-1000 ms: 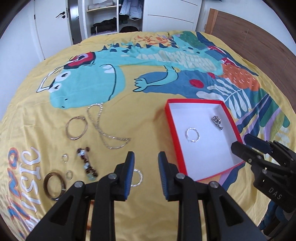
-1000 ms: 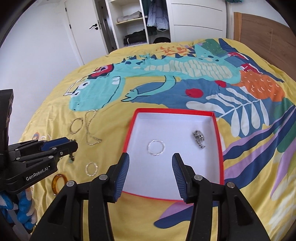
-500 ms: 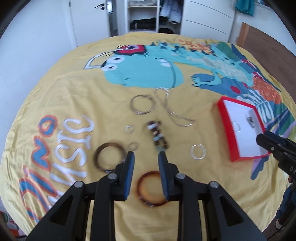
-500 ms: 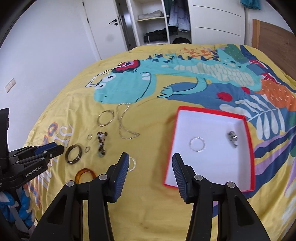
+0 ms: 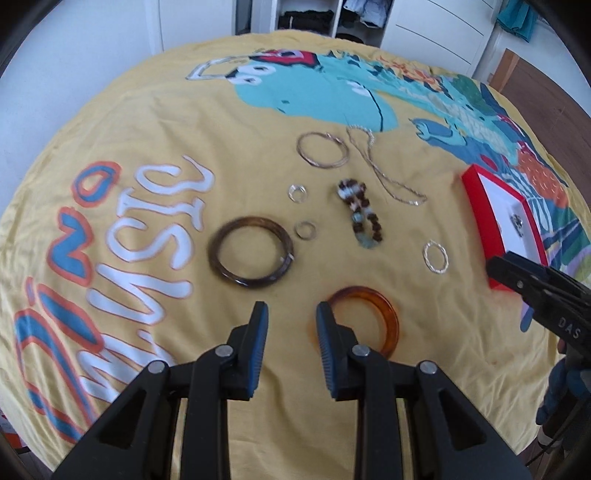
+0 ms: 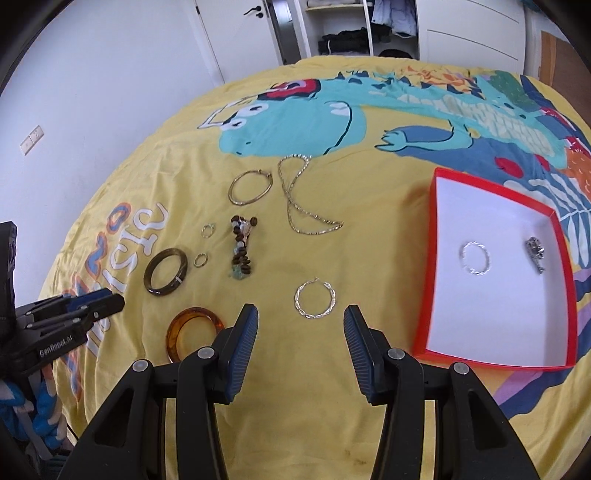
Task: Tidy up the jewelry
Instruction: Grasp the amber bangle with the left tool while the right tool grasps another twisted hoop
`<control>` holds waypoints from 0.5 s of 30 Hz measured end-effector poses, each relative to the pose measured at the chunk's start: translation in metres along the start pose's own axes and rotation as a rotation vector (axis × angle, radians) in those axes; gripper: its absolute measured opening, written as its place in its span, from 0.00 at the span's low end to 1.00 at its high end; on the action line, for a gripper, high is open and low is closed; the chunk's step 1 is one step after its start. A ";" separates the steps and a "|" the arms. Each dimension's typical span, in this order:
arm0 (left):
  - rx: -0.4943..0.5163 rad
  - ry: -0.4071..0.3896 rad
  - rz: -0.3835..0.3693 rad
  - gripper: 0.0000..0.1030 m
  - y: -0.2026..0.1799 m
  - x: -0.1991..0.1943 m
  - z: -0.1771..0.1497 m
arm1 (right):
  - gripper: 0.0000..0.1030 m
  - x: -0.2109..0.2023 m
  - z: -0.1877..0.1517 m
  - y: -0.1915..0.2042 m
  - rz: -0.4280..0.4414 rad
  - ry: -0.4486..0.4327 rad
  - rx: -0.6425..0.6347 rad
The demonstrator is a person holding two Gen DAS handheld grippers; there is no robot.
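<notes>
Jewelry lies loose on a yellow dinosaur bedspread. My left gripper (image 5: pixel 290 317) stands open and empty, just left of an amber bangle (image 5: pixel 384 319) and below a dark brown bangle (image 5: pixel 251 254). My right gripper (image 6: pixel 301 323) is open and empty too, just below a twisted silver hoop (image 6: pixel 315 298). A red box (image 6: pixel 570 295) with a white floor holds a silver hoop (image 6: pixel 475 257) and a small silver charm (image 6: pixel 535 254). Farther off lie a beaded bracelet (image 6: pixel 242 251), a thin gold hoop (image 6: pixel 251 186), a silver chain (image 6: pixel 303 218) and two small rings (image 5: pixel 297 192).
The bed's near edge runs below both grippers. A white wall with a door and an open wardrobe (image 6: pixel 351 33) stand beyond the bed. A wooden headboard (image 5: pixel 543 96) is at the far right.
Both grippers have swung left, away from the red box and toward the loose jewelry. The left one now sits over the bangles, the right one over the twisted hoop. Jaw openings look unchanged.
</notes>
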State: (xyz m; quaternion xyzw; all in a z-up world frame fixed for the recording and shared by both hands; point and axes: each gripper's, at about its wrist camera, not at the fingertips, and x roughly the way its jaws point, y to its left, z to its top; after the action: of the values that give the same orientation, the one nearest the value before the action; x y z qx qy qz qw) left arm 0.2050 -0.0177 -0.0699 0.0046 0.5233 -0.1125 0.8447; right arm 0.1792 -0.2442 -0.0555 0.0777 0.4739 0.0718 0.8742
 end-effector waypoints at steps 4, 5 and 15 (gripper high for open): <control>0.017 0.040 -0.037 0.28 -0.011 0.020 -0.009 | 0.53 0.021 0.002 0.003 -0.019 0.018 -0.006; 0.022 0.046 -0.041 0.28 -0.013 0.024 -0.010 | 0.54 0.026 0.003 0.003 -0.021 0.021 -0.005; 0.028 0.095 -0.056 0.29 -0.014 0.056 -0.014 | 0.59 0.072 0.008 0.001 -0.068 0.072 -0.018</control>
State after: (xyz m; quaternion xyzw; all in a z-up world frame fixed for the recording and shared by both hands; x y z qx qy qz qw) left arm 0.2141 -0.0400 -0.1240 0.0071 0.5610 -0.1429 0.8154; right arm 0.2246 -0.2291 -0.1094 0.0509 0.5066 0.0490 0.8593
